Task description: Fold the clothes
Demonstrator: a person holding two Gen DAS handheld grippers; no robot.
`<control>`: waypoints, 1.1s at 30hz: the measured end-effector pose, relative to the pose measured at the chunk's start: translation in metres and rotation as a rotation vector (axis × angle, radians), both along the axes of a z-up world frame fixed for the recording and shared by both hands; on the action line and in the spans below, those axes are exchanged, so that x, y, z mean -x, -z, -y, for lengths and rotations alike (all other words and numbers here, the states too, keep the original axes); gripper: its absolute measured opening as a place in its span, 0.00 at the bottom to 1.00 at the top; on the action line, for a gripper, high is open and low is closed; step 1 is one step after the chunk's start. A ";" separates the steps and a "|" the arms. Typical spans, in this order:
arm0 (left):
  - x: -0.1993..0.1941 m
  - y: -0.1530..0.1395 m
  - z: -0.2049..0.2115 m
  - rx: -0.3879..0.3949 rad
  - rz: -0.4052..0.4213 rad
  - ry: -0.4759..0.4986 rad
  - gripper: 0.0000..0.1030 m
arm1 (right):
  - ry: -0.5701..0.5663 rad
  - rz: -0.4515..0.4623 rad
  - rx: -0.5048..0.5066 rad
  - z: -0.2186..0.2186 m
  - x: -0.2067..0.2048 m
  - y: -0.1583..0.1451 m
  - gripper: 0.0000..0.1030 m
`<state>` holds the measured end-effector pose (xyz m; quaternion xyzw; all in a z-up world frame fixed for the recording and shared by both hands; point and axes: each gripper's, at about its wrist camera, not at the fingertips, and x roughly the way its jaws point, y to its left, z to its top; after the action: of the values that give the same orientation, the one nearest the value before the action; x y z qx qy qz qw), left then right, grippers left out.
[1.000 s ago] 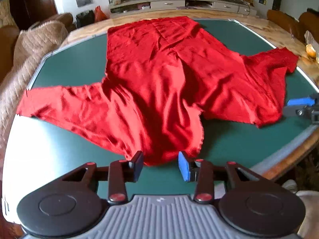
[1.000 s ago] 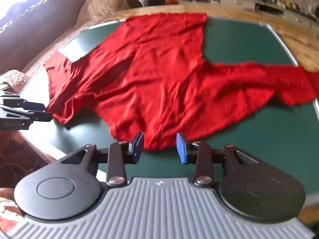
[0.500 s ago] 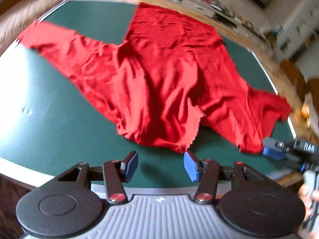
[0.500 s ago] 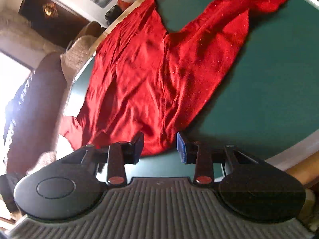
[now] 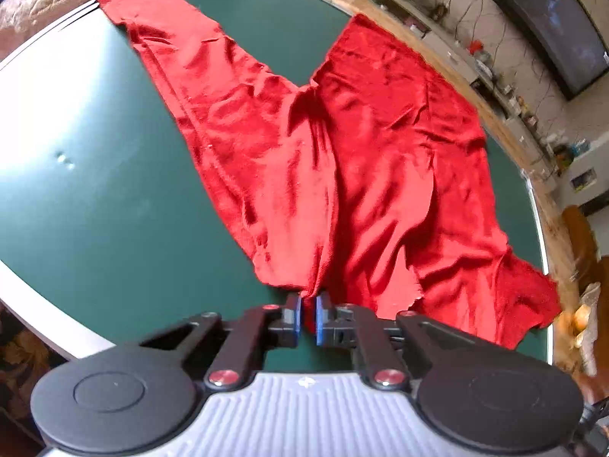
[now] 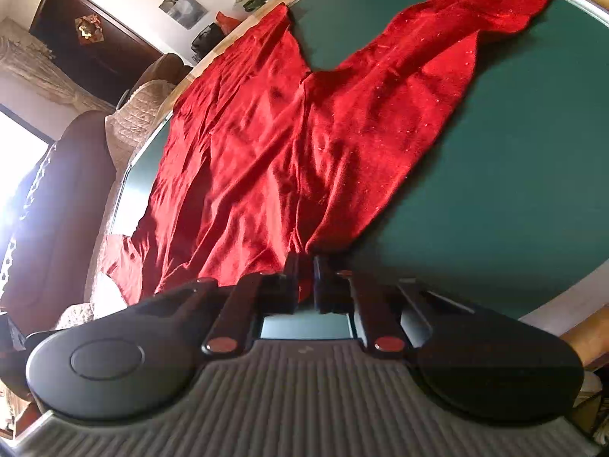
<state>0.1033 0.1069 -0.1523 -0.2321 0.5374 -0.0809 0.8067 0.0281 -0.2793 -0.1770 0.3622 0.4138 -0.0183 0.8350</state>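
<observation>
A red long-sleeved garment (image 5: 342, 160) lies spread and wrinkled on the green table top (image 5: 95, 175). It also shows in the right wrist view (image 6: 289, 144). My left gripper (image 5: 308, 318) is shut on the garment's near edge, with red cloth pinched between its blue pads. My right gripper (image 6: 304, 274) is shut on another part of the near edge, with red cloth between its fingers. One sleeve (image 5: 163, 34) runs to the far left in the left wrist view. The other sleeve (image 6: 475, 15) runs to the far right in the right wrist view.
The table has a wooden rim (image 5: 449, 72) and a pale border (image 5: 38, 285). A padded sofa (image 6: 57, 205) stands beside the table on the left. Shelves with clutter (image 5: 495, 72) and a television (image 5: 559, 26) line the far wall.
Both grippers were open short of the garment's near edge. Both have moved in and shut on that edge. Both views have tilted.
</observation>
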 end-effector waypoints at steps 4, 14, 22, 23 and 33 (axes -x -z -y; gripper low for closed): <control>0.010 -0.003 -0.005 -0.062 0.027 0.017 0.08 | 0.001 -0.002 0.041 0.003 0.005 -0.005 0.08; 0.038 -0.022 -0.017 -0.131 0.039 0.057 0.08 | -0.017 -0.026 0.070 0.010 0.027 -0.016 0.08; 0.036 -0.028 -0.009 -0.168 0.046 0.077 0.08 | -0.052 -0.051 0.085 0.002 0.027 -0.017 0.08; 0.036 -0.028 -0.009 -0.174 0.047 0.081 0.08 | -0.056 -0.055 0.089 0.002 0.027 -0.017 0.08; 0.047 -0.040 -0.009 -0.215 0.053 0.128 0.25 | -0.048 -0.008 0.120 0.039 0.032 -0.042 0.24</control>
<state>0.0565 0.1158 -0.1121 -0.1074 0.5352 -0.0802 0.8340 -0.0040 -0.3182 -0.1348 0.3014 0.4238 -0.0247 0.8538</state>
